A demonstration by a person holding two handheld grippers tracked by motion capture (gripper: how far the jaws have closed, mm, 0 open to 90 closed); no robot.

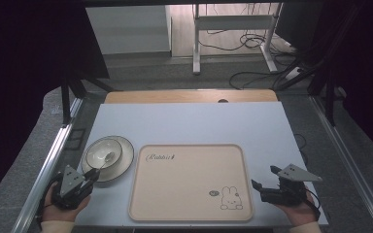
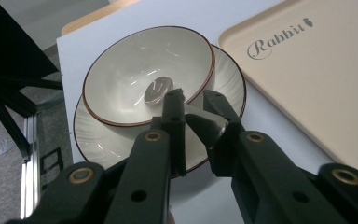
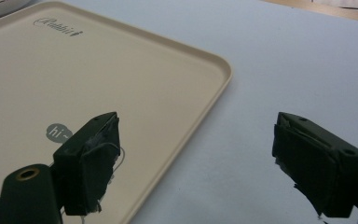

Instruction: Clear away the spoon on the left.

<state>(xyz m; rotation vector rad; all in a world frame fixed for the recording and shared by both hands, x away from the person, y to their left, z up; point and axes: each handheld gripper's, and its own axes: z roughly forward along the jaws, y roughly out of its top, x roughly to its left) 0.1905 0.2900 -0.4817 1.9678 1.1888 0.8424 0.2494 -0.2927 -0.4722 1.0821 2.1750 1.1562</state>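
The spoon (image 2: pixel 161 88) handle is pinched between the narrowed jaws of the left gripper (image 2: pixel 193 100), its head resting in the bowl (image 2: pixel 121 74) on the plate (image 2: pixel 93 135), far left. The right gripper (image 3: pixel 196 140) is held wide open, empty, beside the bare tray (image 3: pixel 121 70). Nothing is judged moved yet.

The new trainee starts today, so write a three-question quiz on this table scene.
1. Multiple choice: what does the bowl stand on? A) a cutting board B) a plate C) a napkin
2. True or false: the right gripper is open, with nothing between its jaws.
3. Fill in: the left gripper is closed on the handle of the ___ that lies in the bowl.

Key: 1 B; 2 true; 3 spoon.
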